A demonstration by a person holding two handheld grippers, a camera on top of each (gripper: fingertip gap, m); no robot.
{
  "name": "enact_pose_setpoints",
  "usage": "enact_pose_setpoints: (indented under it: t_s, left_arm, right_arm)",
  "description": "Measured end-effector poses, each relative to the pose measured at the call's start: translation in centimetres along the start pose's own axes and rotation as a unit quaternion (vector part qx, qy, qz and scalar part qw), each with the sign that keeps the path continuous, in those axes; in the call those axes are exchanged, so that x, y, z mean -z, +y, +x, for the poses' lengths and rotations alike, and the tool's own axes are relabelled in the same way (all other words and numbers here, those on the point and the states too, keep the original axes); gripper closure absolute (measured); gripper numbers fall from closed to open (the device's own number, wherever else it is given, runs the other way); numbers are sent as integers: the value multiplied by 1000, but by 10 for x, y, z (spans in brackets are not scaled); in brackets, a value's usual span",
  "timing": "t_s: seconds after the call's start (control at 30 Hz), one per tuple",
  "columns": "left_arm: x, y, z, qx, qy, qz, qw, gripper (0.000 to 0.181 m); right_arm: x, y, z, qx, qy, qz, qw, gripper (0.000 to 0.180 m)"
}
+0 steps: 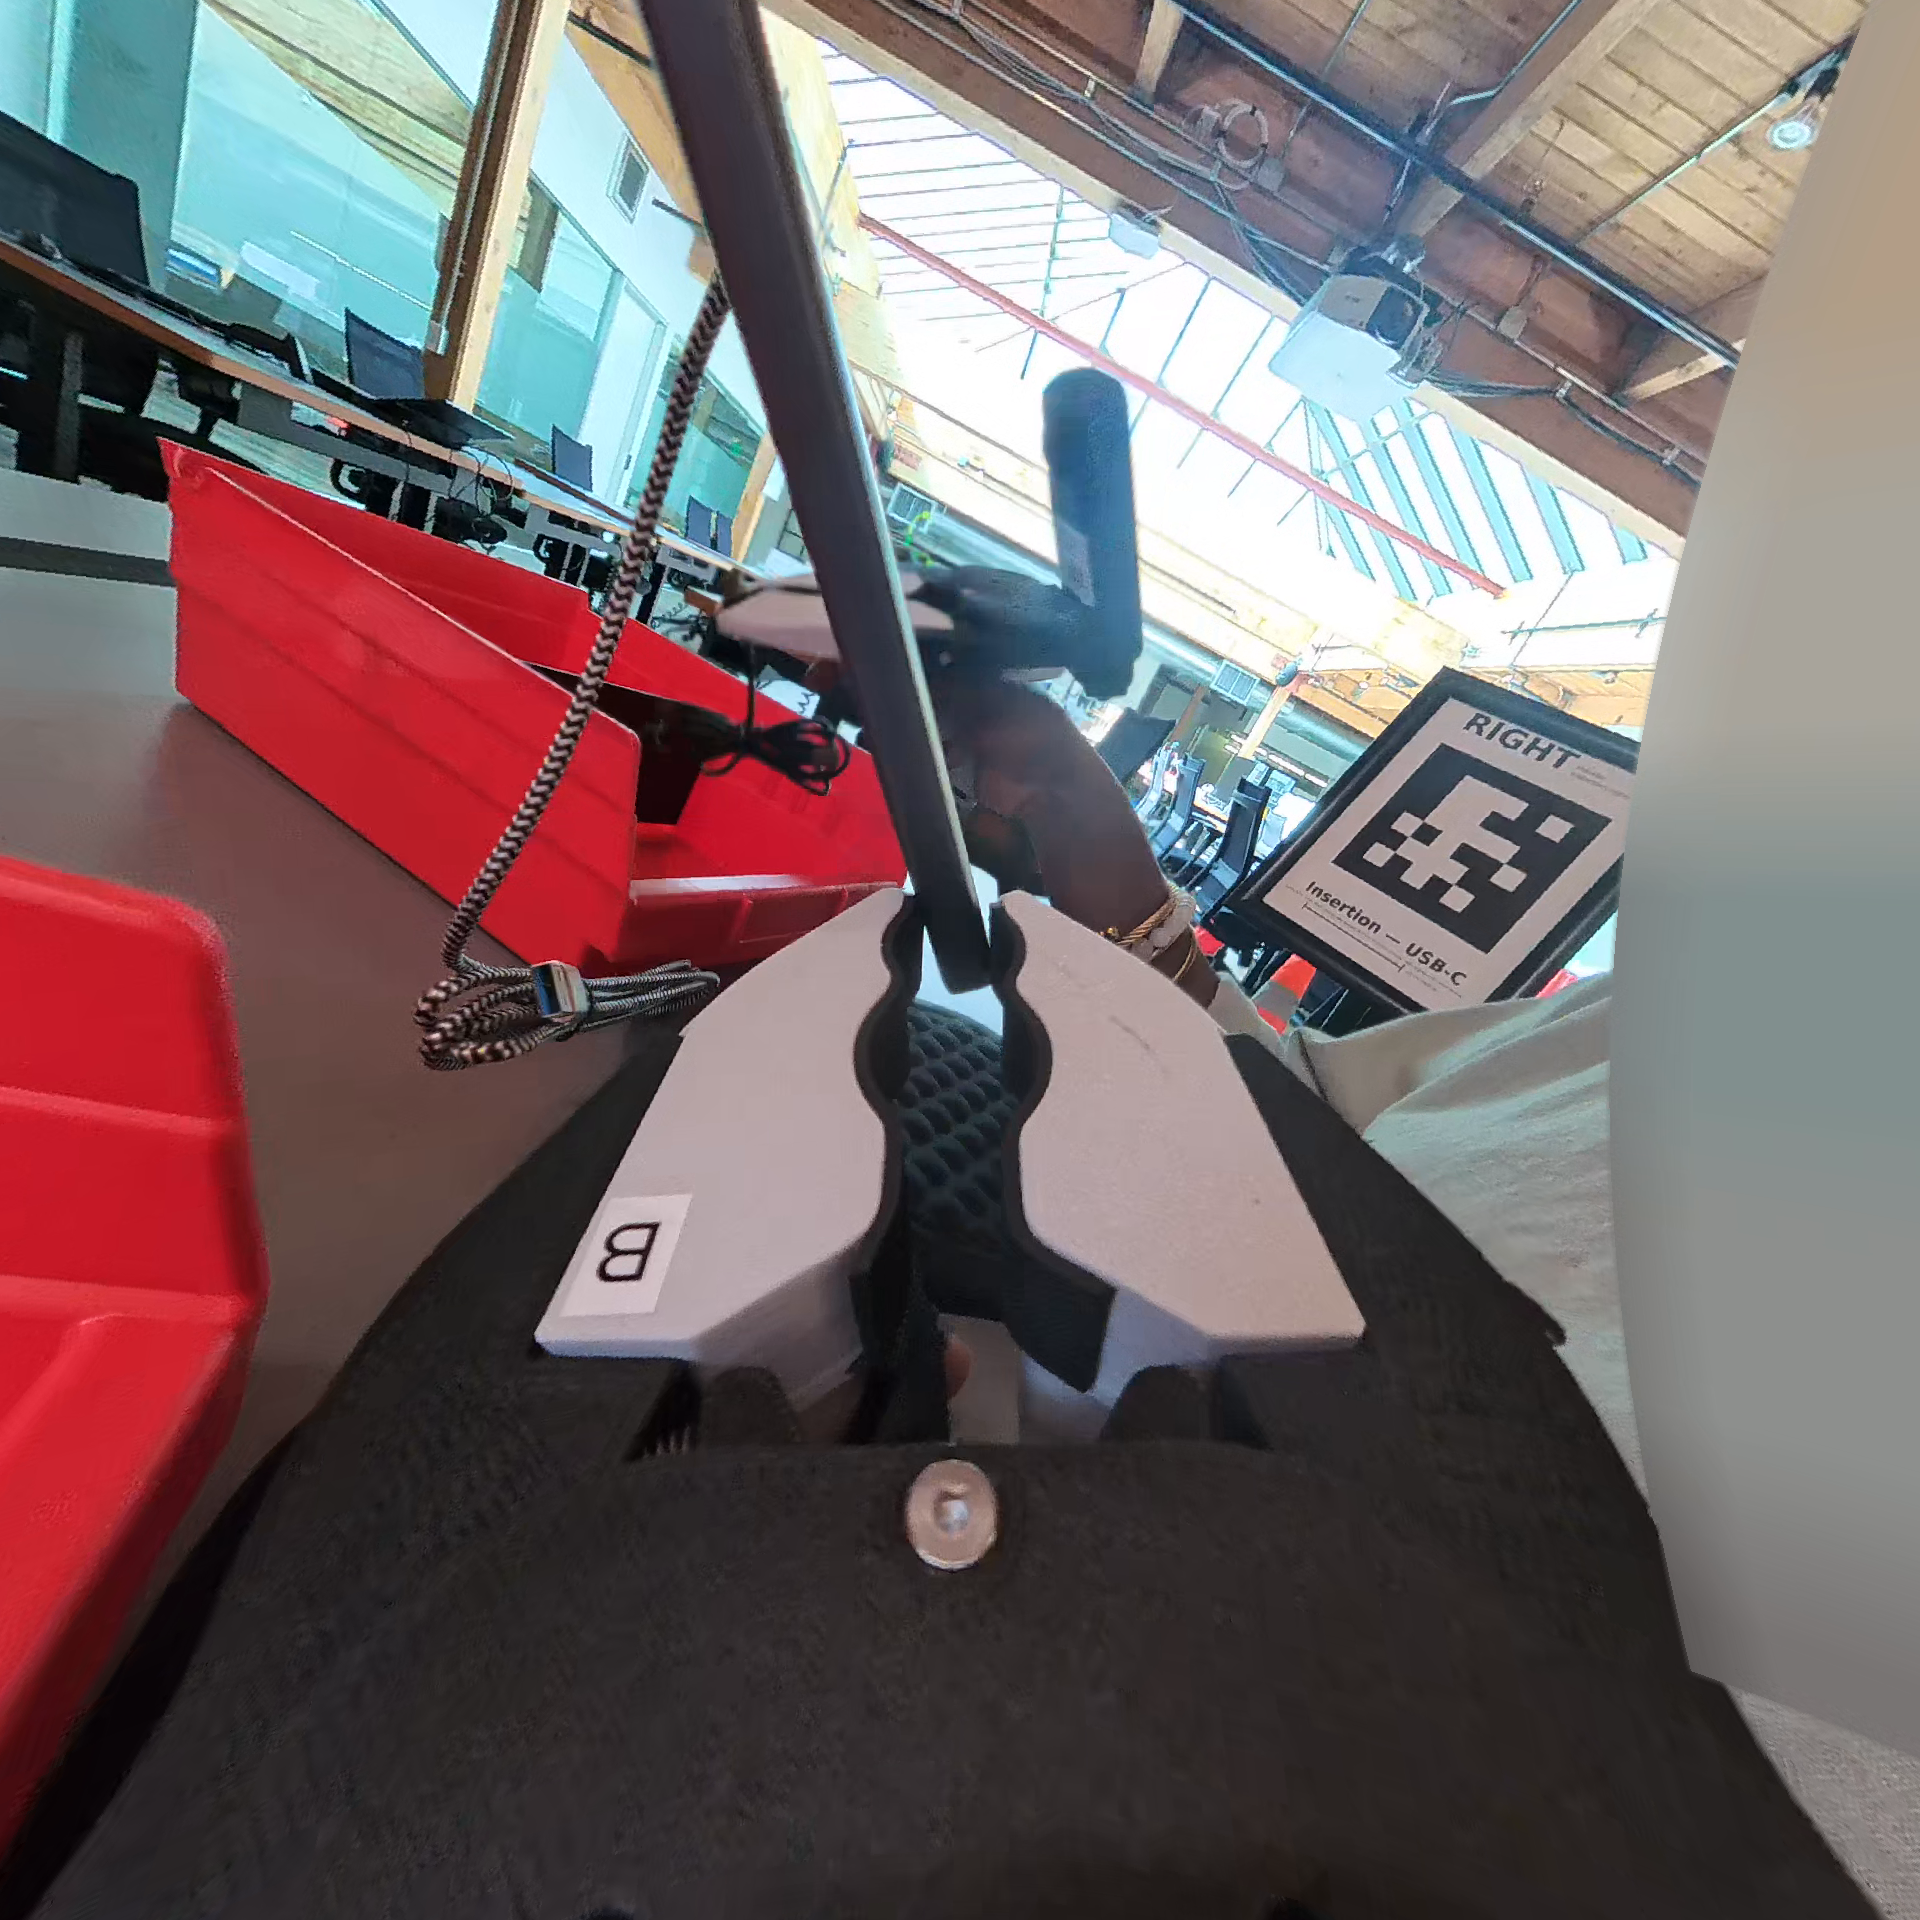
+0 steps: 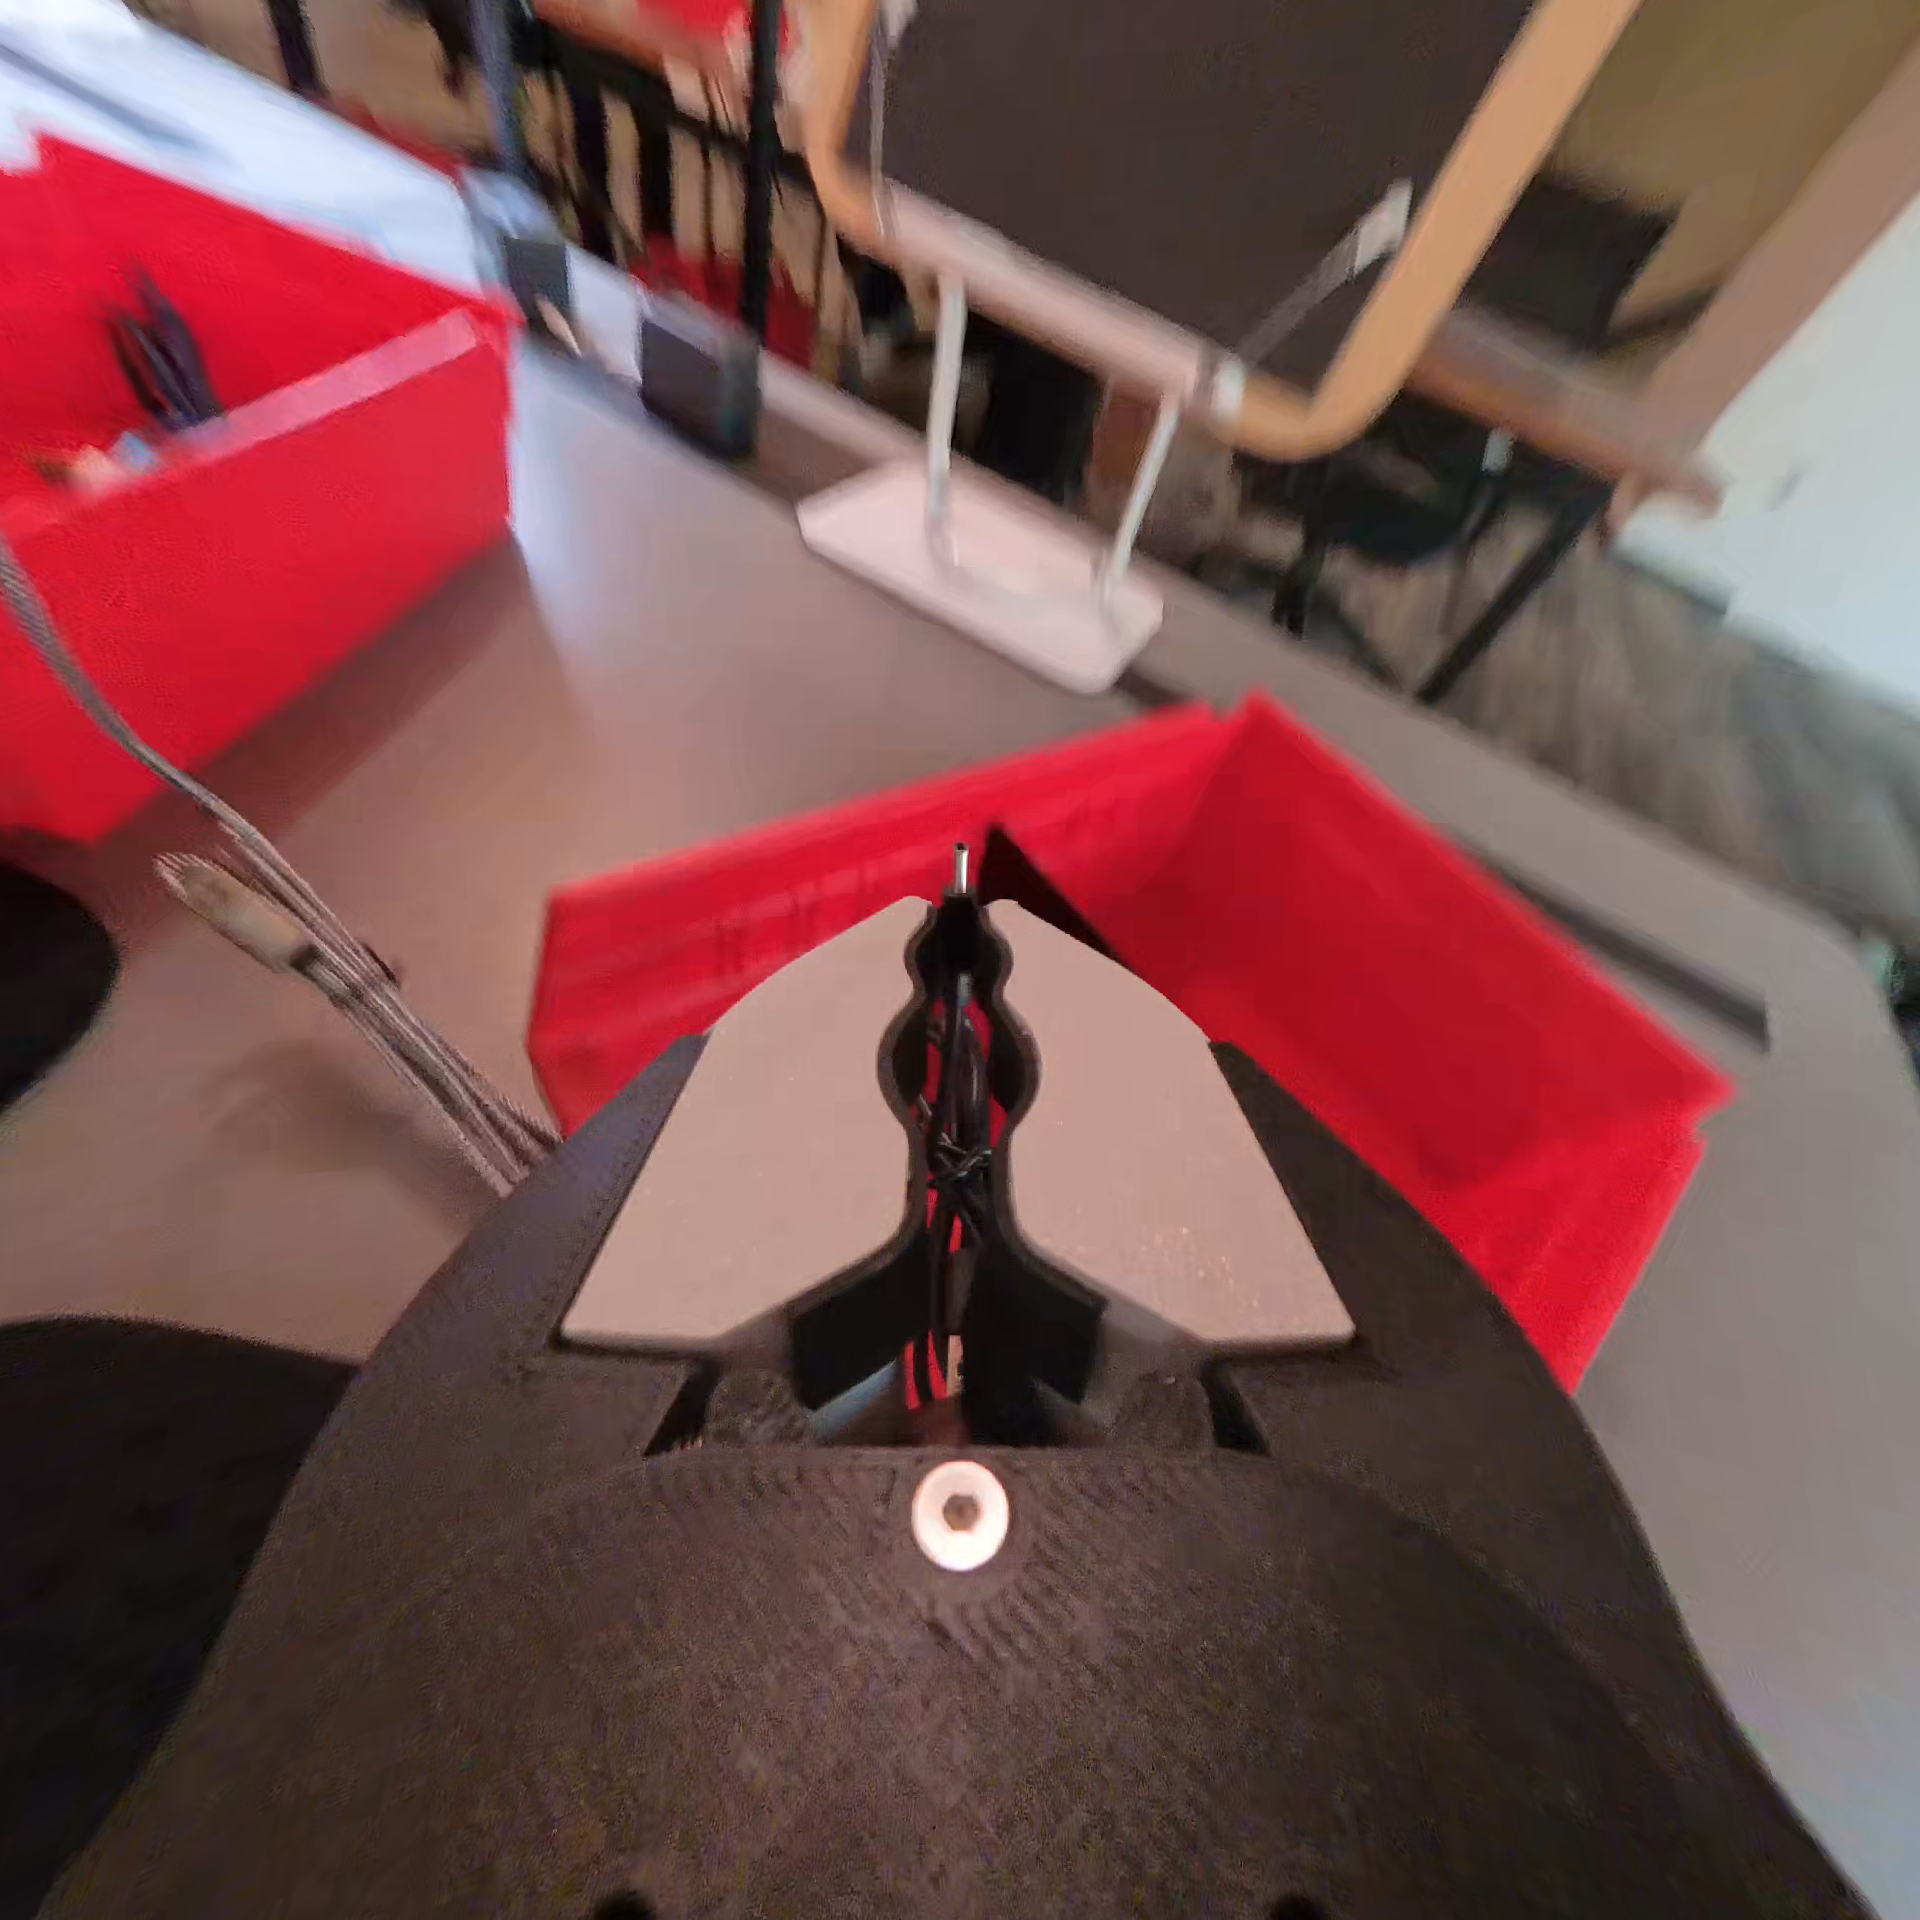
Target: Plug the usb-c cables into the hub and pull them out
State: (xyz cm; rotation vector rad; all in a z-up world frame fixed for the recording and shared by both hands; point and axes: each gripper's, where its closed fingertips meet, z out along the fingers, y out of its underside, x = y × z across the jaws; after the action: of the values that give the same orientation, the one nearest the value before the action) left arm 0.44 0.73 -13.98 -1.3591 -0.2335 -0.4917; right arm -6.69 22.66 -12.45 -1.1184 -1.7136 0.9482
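My left gripper [image 1: 951, 925] is shut on the lower end of the hub [image 1: 810, 468], a dark flat slab seen edge-on that rises tilted to the upper left. The hub's braided cable [image 1: 592, 665] hangs down to a coiled bundle with a silver plug [image 1: 556, 987] on the table; it also shows in the right wrist view [image 2: 312, 956]. My right gripper [image 2: 961, 914] is shut on a black usb-c cable, whose metal plug tip [image 2: 961, 864] sticks out past the fingertips. The cable's bundled length runs back between the fingers. The right gripper [image 1: 997, 613] shows behind the hub, held by a hand.
Red bins stand on the brown table [image 1: 260, 831]: one behind the hub [image 1: 395, 665], one at the near left [image 1: 94, 1195]. A framed marker sign [image 1: 1455, 852] stands at the right. In the right wrist view, a red bin [image 2: 1351, 987] lies ahead, another stands left [image 2: 260, 520], with a white stand [image 2: 987, 582] beyond. Spacing between my two grippers at the tips: around 25 cm.
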Motion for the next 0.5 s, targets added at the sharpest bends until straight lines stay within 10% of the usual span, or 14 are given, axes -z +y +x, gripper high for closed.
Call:
enact_pose_setpoints:
  t_s: [0.27, 0.5]
  left_arm:
    - [-1, 2, 0, 1, 0, -8, 1000, 167]
    - [-1, 2, 0, 3, 2, -8, 1000, 166]
  right_arm:
    - [2, 34, 0, 57, 45, -102, 992, 141]
    - [11, 77, -73, 173, -102, -183, 962, 139]
